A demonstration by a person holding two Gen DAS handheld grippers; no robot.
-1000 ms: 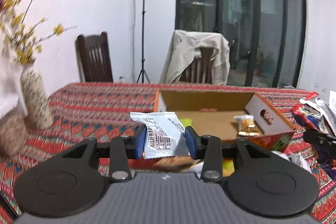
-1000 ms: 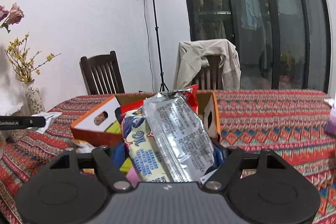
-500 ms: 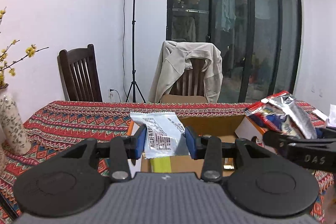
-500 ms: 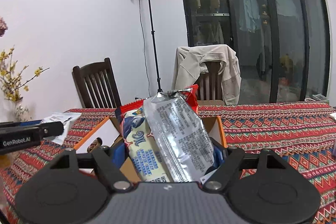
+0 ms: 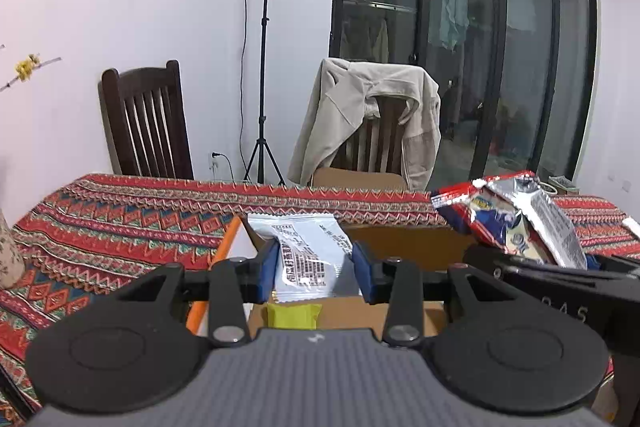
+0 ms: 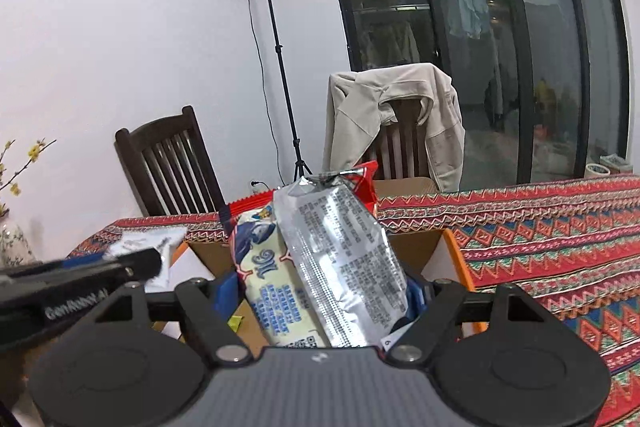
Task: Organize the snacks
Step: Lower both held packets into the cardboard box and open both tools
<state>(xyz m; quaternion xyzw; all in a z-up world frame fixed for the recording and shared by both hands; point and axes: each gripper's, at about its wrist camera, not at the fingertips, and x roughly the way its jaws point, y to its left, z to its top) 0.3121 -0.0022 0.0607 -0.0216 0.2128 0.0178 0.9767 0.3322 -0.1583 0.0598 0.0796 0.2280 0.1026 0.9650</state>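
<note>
My left gripper is shut on a white snack packet with black print. It hangs over the left end of an open cardboard box with orange edges. My right gripper is shut on a bundle of snack bags: a silver bag, a blue-and-white bag and a red one behind. It hovers over the same box. In the left wrist view the right gripper and its bags show on the right. The left gripper shows on the left of the right wrist view. A yellow-green packet lies inside the box.
A red patterned cloth covers the table. Behind it stand a dark wooden chair, a chair draped with a beige jacket and a light stand. A vase sits at the table's left edge.
Both grippers have moved in over the box from opposite sides, each still holding its snacks. The box now fills the space just below them and the two grippers are close together.
</note>
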